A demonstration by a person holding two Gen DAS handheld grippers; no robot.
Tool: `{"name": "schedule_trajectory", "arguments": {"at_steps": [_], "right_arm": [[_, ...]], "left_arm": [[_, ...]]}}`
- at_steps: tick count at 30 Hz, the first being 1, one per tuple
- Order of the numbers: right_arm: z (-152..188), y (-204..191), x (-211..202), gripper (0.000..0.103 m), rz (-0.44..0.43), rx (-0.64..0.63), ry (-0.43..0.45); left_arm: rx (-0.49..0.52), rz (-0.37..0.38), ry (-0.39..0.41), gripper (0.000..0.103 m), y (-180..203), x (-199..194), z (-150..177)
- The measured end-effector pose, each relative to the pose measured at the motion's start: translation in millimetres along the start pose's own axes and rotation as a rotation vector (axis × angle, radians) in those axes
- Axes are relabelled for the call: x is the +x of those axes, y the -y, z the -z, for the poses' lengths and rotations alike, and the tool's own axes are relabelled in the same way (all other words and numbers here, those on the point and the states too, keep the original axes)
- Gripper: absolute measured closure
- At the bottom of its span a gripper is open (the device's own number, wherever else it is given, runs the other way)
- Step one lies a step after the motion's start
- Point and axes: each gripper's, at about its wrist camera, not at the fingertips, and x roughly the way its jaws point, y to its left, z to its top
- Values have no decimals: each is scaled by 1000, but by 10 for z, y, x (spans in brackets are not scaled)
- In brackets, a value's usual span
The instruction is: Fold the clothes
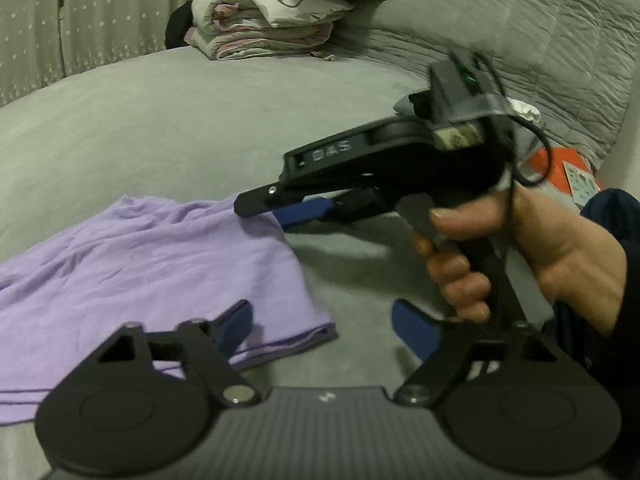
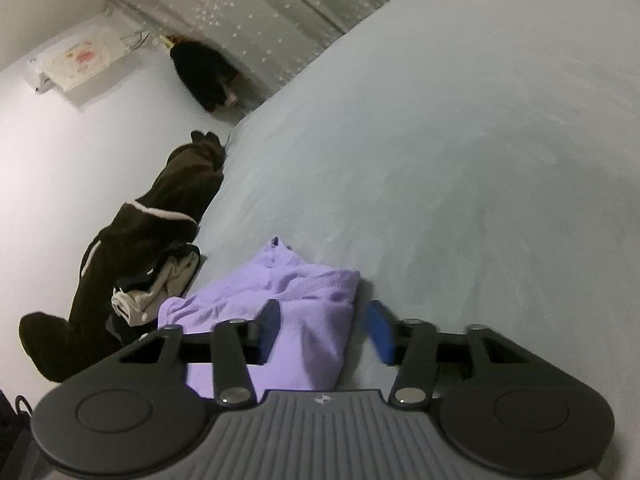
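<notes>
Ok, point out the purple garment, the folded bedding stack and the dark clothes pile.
purple garment (image 1: 152, 264): left wrist view, middle of its flat part.
folded bedding stack (image 1: 264, 20): left wrist view, its front folds.
dark clothes pile (image 2: 152, 224): right wrist view, the brown garment's body.

You have a bed (image 1: 160, 120) with a grey cover under you. On it lies a purple garment (image 1: 140, 272), partly folded, near your edge. Far back on the bed sits a stack of folded bedding (image 1: 264, 20). Dark clothes (image 2: 152, 216) lie at its side edge.
</notes>
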Motion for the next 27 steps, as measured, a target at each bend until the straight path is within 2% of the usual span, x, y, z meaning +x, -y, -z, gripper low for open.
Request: {"name": "schedule_trajectory", "arguments": {"at_steps": [3, 9, 13, 16, 17, 18, 20, 27], "right_arm": [[-78, 39, 71, 81, -22, -3, -33], [-155, 118, 105, 81, -58, -11, -66], [-183, 179, 76, 81, -85, -7, -72], [-205, 186, 55, 81, -103, -6, -69], [-213, 178, 52, 81, -107, -7, -68], [-220, 169, 50, 82, -112, -6, -66], [-231, 149, 44, 83, -120, -6, -63], [-240, 79, 23, 87, -82, -28, -41]], "left_arm": [[14, -3, -6, 42, 35, 51, -6], [50, -48, -40, 43, 123, 188, -20], [77, -96, -78, 52, 162, 279, 8], [62, -112, -82, 71, 133, 271, 5], [48, -122, -84, 86, 103, 265, -4], [32, -137, -87, 92, 63, 261, -15], [-27, -116, -91, 92, -48, 245, -37], [-123, -104, -53, 94, -133, 113, -39]]}}
